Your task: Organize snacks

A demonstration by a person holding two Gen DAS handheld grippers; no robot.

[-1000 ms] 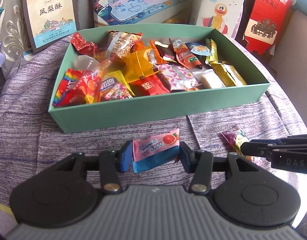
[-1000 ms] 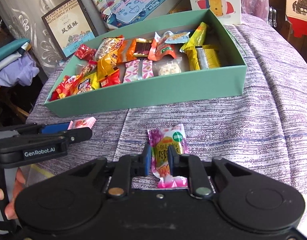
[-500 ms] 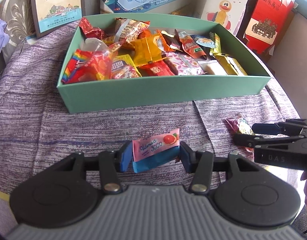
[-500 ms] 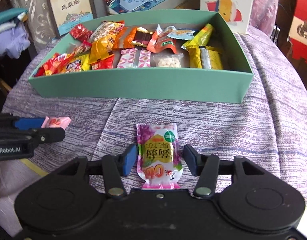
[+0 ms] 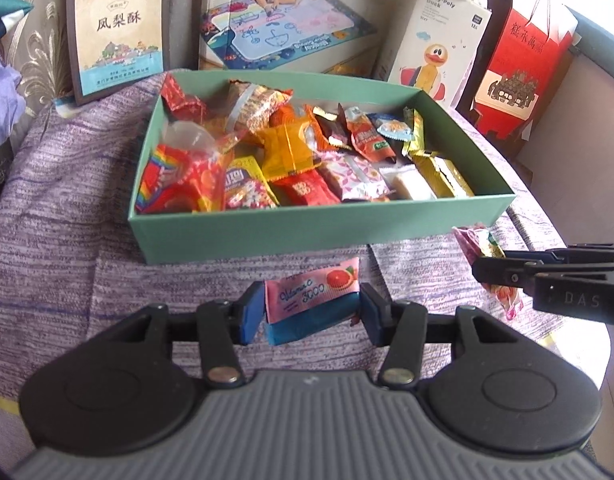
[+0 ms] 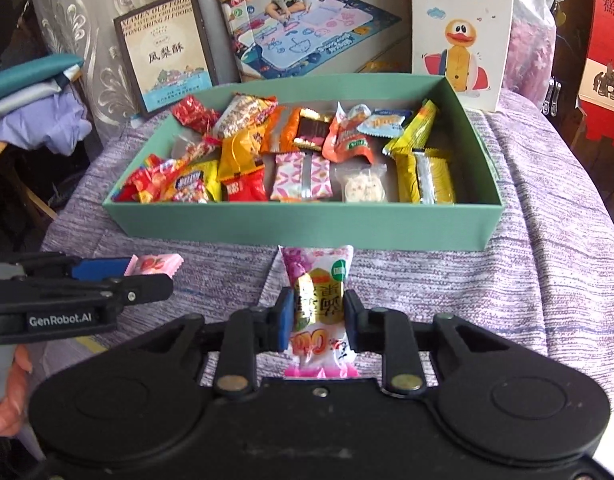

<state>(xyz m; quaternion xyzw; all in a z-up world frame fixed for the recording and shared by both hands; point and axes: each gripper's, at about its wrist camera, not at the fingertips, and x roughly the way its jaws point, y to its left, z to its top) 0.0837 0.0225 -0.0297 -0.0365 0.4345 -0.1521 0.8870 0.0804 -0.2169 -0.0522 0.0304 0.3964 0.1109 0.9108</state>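
A green box (image 5: pixel 319 232) (image 6: pixel 307 226) filled with several wrapped snacks stands on the purple cloth. My left gripper (image 5: pixel 312 310) is shut on a pink and blue vitamin C packet (image 5: pixel 312 289), held above the cloth in front of the box; it also shows in the right wrist view (image 6: pixel 153 265). My right gripper (image 6: pixel 317 318) is shut on a purple and white candy packet (image 6: pixel 317 292), lifted in front of the box's near wall; the packet also shows in the left wrist view (image 5: pixel 477 242).
Behind the box stand a framed pastry carton (image 6: pixel 165 54), a play-mat box (image 6: pixel 307 28), a duck toy box (image 6: pixel 461 28) and a red gift box (image 5: pixel 523 76). Folded clothes (image 6: pixel 31 108) lie at the far left.
My right gripper opened around the purple packet half a second ago, then shut on it and lifted it. Both grippers have moved closer to the box.
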